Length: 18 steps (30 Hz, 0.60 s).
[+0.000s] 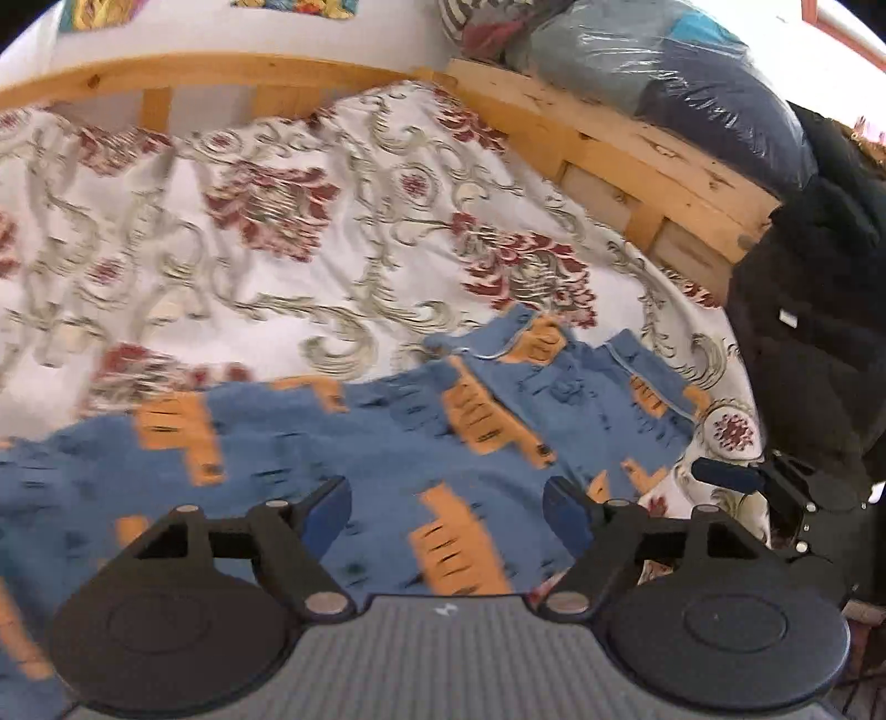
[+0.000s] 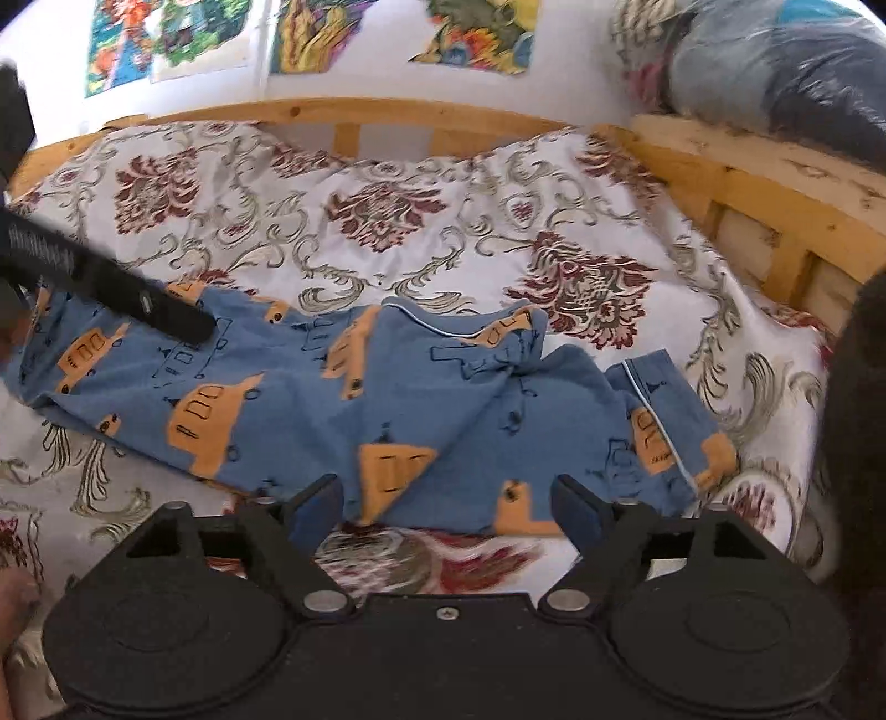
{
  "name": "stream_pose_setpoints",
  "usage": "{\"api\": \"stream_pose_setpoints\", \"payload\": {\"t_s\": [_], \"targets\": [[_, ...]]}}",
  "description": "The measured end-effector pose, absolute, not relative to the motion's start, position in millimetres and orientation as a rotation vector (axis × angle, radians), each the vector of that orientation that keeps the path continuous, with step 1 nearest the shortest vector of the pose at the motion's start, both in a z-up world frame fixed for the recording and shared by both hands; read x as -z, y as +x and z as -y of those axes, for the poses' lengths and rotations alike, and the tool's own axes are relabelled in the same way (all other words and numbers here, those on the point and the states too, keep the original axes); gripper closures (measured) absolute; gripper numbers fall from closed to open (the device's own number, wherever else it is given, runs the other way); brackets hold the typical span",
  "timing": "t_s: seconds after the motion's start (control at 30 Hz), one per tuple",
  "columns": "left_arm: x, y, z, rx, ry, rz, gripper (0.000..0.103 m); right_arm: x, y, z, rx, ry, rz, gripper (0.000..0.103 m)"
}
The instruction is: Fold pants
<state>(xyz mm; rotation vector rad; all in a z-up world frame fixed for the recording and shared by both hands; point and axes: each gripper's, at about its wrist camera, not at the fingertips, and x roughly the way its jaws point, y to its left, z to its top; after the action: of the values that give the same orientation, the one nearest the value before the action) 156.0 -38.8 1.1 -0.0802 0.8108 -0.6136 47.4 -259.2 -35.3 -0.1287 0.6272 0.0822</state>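
Blue pants (image 1: 387, 432) printed with orange vehicles lie crumpled across the floral bedspread (image 1: 277, 221). My left gripper (image 1: 448, 515) hovers just above them, open, nothing between its blue pads. In the right wrist view the pants (image 2: 310, 399) stretch from left to right with the piped hems bunched at the right. My right gripper (image 2: 448, 509) is open over their near edge and holds nothing. A black finger (image 2: 138, 299) of the left gripper reaches over the pants' left end. A blue-padded finger (image 1: 720, 473) of the right gripper shows at the pants' right end.
A wooden bed frame (image 2: 747, 183) rims the far and right sides of the bedspread (image 2: 387, 221). Plastic-wrapped bundles (image 1: 692, 72) sit on its right rail. A dark garment (image 1: 814, 332) hangs at the right edge. Colourful posters (image 2: 166, 39) cover the wall behind.
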Motion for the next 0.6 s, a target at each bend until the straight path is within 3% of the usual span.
{"api": "stream_pose_setpoints", "payload": {"t_s": [0.37, 0.6], "targets": [[40, 113, 97, 0.621, 0.101, -0.726, 0.021, -5, 200, 260, -0.304, -0.033, -0.806, 0.049], [47, 107, 105, 0.608, 0.136, -0.750, 0.019, 24, 260, 215, -0.214, -0.012, -0.943, 0.059]]}}
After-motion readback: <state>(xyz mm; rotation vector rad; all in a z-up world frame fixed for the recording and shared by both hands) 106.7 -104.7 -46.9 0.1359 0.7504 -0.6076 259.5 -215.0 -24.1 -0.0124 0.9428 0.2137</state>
